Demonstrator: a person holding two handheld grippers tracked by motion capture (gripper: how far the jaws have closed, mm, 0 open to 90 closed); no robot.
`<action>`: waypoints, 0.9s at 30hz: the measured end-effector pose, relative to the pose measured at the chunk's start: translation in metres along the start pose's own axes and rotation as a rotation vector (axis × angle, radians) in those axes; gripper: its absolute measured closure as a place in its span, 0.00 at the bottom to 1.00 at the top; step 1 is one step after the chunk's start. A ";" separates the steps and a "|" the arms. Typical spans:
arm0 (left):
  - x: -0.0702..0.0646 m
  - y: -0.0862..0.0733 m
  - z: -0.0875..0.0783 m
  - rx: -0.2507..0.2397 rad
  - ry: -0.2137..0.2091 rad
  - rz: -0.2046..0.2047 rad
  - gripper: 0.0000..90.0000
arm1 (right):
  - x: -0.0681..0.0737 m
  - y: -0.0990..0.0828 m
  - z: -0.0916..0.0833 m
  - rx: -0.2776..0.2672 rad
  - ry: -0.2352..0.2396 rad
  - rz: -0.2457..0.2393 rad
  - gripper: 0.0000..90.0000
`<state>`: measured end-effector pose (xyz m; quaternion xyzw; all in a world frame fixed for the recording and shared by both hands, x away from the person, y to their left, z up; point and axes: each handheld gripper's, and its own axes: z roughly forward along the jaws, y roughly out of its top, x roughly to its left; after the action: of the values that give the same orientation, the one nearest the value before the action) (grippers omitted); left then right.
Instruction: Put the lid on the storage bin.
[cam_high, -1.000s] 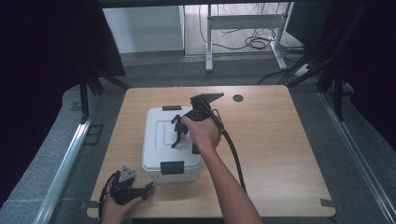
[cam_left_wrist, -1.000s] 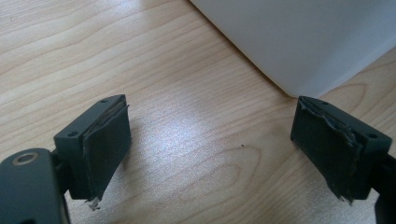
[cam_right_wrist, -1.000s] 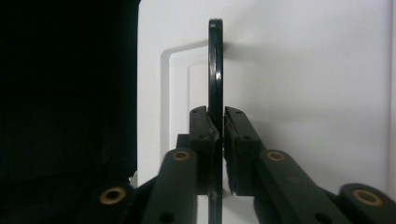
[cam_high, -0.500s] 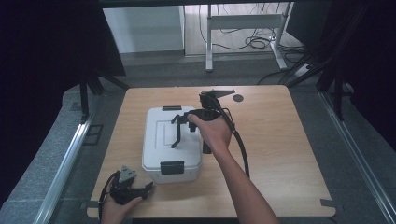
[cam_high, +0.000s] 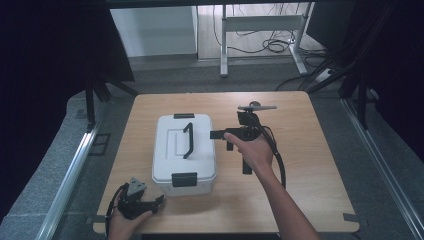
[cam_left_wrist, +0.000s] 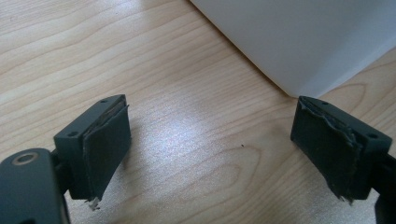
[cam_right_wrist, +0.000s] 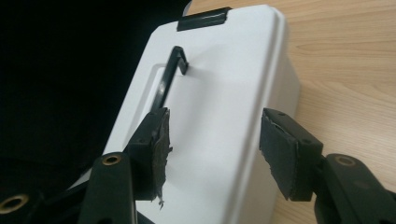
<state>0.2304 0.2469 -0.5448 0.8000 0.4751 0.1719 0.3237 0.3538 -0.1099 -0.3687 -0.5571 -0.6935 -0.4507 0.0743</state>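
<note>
A white lidded box stands left of the table's middle, with a black carry handle on its lid and a black latch at the front. My right gripper hovers just off the box's right side and points at it. Its jaws have just been opening and have nothing between them. In the right gripper view that gripper is open, looking along the lid at the raised handle. My left gripper rests open near the table's front edge. In the left gripper view the left gripper faces bare wood beside the box's corner.
The wooden table has free room to the right of the box and behind it. A metal desk frame and cables stand on the floor beyond the far edge. Metal rails run along both sides.
My right gripper was shut on the handle over the lid; it has let go, opened and moved right, off the box. The left gripper has stayed put.
</note>
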 end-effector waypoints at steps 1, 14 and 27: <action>0.000 0.000 0.000 0.000 0.000 0.000 0.13 | 0.000 0.000 0.000 0.000 0.000 0.000 0.47; 0.000 0.000 0.000 -0.003 0.000 -0.001 0.13 | -0.045 -0.029 -0.033 -0.056 -0.014 -0.037 0.42; 0.000 0.000 0.000 -0.003 0.000 -0.001 0.13 | -0.094 -0.071 -0.055 -0.102 -0.018 -0.012 0.40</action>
<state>0.2306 0.2467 -0.5451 0.7993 0.4750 0.1728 0.3250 0.3066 -0.2134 -0.4324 -0.5600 -0.6738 -0.4806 0.0368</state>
